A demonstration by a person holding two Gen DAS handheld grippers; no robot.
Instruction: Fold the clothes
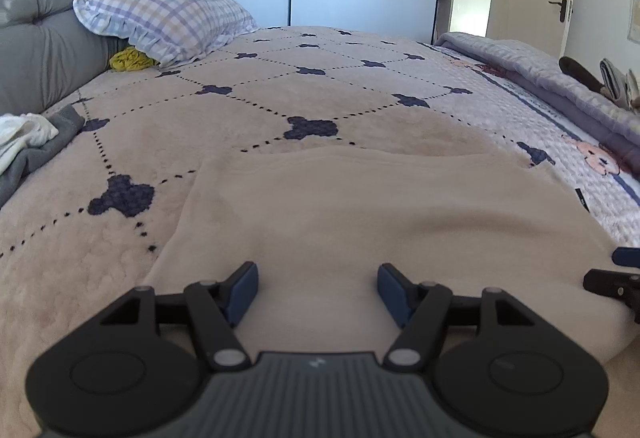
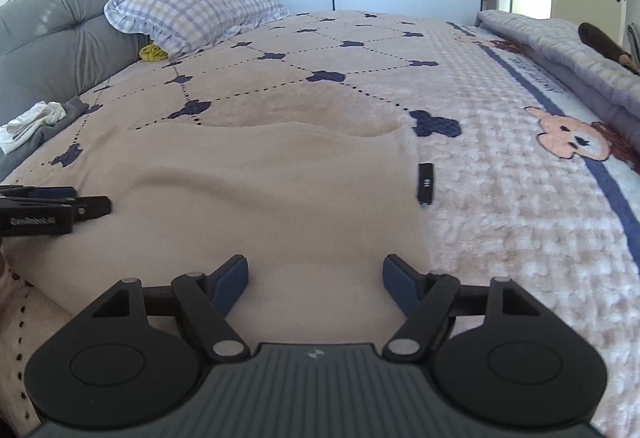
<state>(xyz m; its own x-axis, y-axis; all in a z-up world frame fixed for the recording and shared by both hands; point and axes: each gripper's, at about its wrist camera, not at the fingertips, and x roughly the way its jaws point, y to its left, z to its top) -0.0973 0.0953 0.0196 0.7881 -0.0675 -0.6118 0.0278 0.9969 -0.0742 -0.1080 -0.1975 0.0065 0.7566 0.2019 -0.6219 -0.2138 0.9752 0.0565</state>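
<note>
Beige garment [image 1: 380, 222] lies flat on the bed's patterned blanket [image 1: 248, 106], right under and ahead of both my grippers, its long axis running left to right across my view. I hold the left gripper [image 1: 318, 288] over the near edge toward the garment's left half, jaws spread wide with nothing between the blue pads, only cloth below them. The right gripper [image 2: 315, 278] sits beside it over the right half, also wide and empty; the garment's right edge runs just to the right of its right finger [image 2: 400, 284], and a small black tag [image 2: 425, 183] marks that edge further off. So the right hand is nearer the right side seam, the left hand nearer the left one. The far edge [image 2: 280, 128] lies well ahead of both. Whether the pads already touch the cloth I can't quite tell from these fisheye views; I'd judge they hover just above it.
</note>
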